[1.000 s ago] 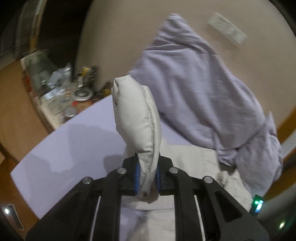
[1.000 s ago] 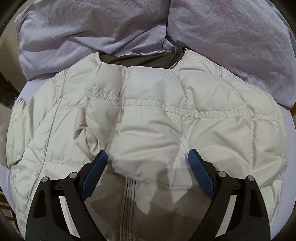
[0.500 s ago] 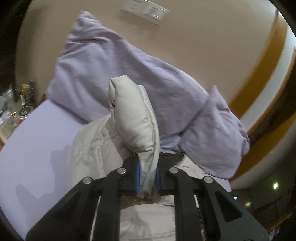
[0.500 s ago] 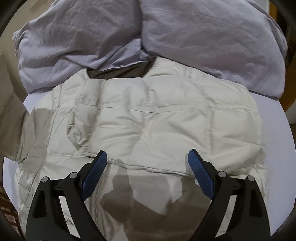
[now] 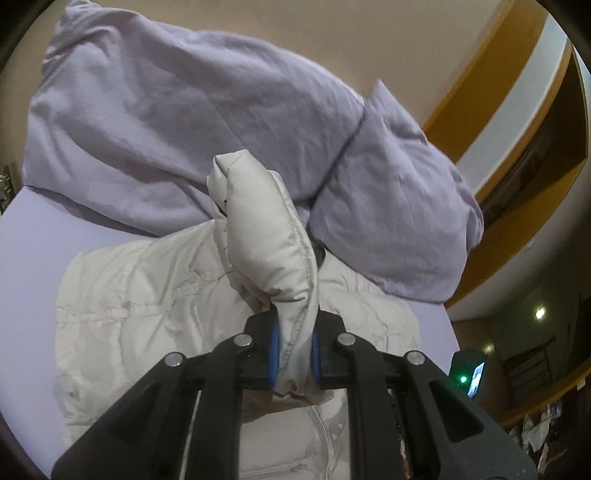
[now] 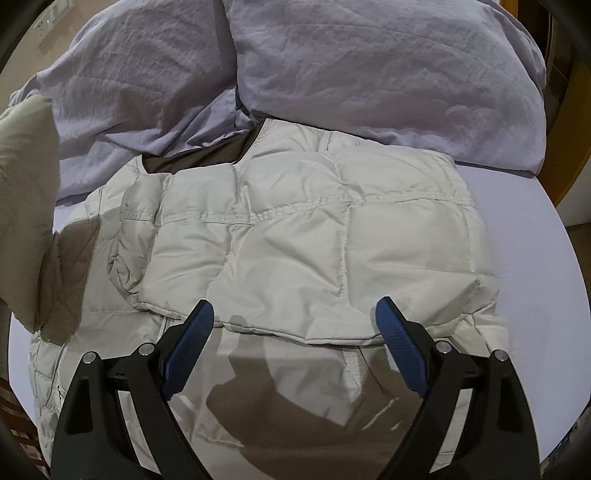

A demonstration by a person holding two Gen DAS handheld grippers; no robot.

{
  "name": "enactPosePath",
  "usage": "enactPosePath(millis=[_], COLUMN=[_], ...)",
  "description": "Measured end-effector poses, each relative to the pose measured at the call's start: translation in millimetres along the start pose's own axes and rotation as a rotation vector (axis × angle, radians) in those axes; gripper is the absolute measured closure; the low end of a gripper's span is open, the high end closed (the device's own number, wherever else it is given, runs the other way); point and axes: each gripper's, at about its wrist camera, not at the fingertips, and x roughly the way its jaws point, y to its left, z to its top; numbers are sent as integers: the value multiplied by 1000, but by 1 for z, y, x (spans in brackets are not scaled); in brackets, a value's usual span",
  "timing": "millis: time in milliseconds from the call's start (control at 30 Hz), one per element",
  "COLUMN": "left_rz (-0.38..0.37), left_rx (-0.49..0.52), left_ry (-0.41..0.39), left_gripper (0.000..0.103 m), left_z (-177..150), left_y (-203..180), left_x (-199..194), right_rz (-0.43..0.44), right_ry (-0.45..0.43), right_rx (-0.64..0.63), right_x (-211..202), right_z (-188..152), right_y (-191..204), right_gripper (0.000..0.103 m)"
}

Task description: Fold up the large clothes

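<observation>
A cream quilted puffer jacket (image 6: 295, 236) lies spread on a lilac bed sheet (image 6: 517, 229), its dark collar lining toward the pillows. One padded panel is folded across its chest. My left gripper (image 5: 293, 354) is shut on the jacket's sleeve (image 5: 266, 229), which stands up from the blue pads above the jacket body (image 5: 140, 310). That lifted sleeve (image 6: 26, 177) hangs at the left edge of the right wrist view. My right gripper (image 6: 293, 325) hovers open just over the folded panel's near edge, with nothing between its fingers.
Two lilac pillows (image 6: 388, 66) lean on the beige wall (image 5: 332, 33) behind the jacket. A wall socket plate (image 6: 51, 18) sits at upper left. A dark device with a green light (image 5: 471, 376) lies at the bed's right edge. Wooden trim (image 5: 491, 66) runs beyond it.
My left gripper has swung the held sleeve from the bed's left side toward the jacket's middle. The right gripper drew back a little; the jacket's folded panel now lies flatter.
</observation>
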Motion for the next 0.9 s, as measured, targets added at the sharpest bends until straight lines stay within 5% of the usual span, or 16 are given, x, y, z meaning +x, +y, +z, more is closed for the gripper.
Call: enactPosePath(millis=[400,567,733,900], left_rz=[11,40,38,97], left_rx=[79,88,78,89], left_ry=[144,210,203,194], left_gripper=[89,77,65,64], left_z=[-33,-45,-41,-39], left_y=[-29,-32,-25,-17], left_x=[63,81,78,82], right_rz=[-1,-2,-7,-7], right_ry=[2,2,1,1], right_rx=[3,2,1,1], right_x=[3,4,6,7], right_z=[0,0,0,-1], right_y=[-2,-2,-2,-2], right_gripper=[12,12,12,12])
